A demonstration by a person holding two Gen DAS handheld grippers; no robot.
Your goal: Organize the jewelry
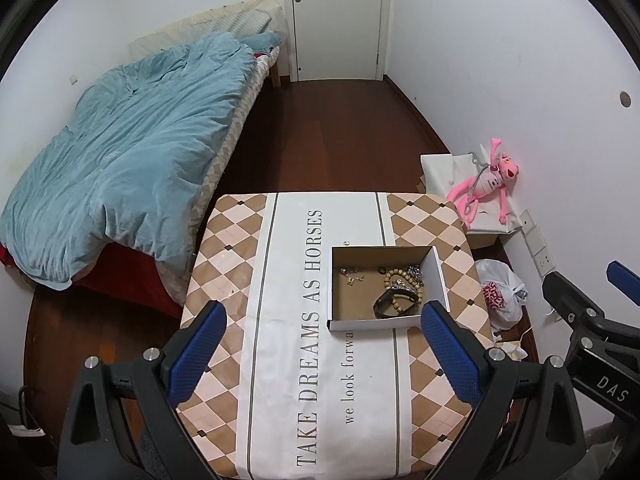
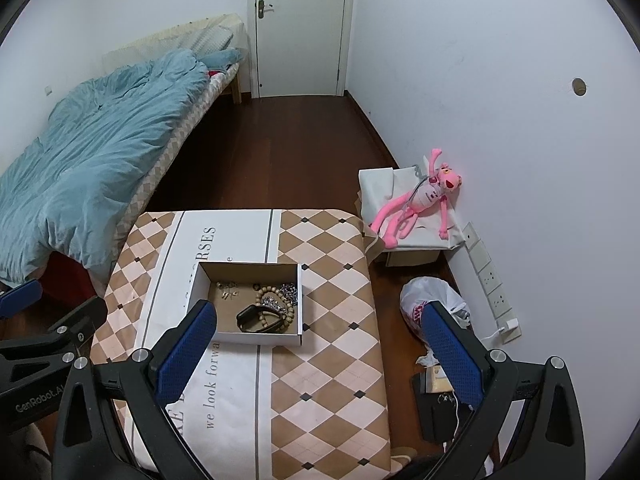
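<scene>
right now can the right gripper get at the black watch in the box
Probably yes: the right gripper is open, the box has no lid, and the watch lies uncovered near its front, touching the beads.

A: What lies ahead of your left tool [image 1: 322, 356]?
B: A matt cardboard box [image 1: 340, 322] on the smooth printed cloth of your surface [image 1: 236, 248].
A: And inside?
B: Wooden beads [image 1: 394, 278], a glossy black band [image 1: 390, 304], shiny metal pieces [image 1: 352, 274].

Desk [image 1: 236, 248] cloth: tan and pale pink diamonds, white centre band with grey lettering. Box [image 1: 438, 280] white outside, brown inside; black band [image 1: 394, 303], beige beads [image 1: 390, 278]. Tongs' pads [image 1: 196, 354] blue on black frames. Quilt [image 1: 132, 152] teal, plush toy [image 1: 486, 184] pink, floor [image 1: 332, 136] dark red-brown.
</scene>
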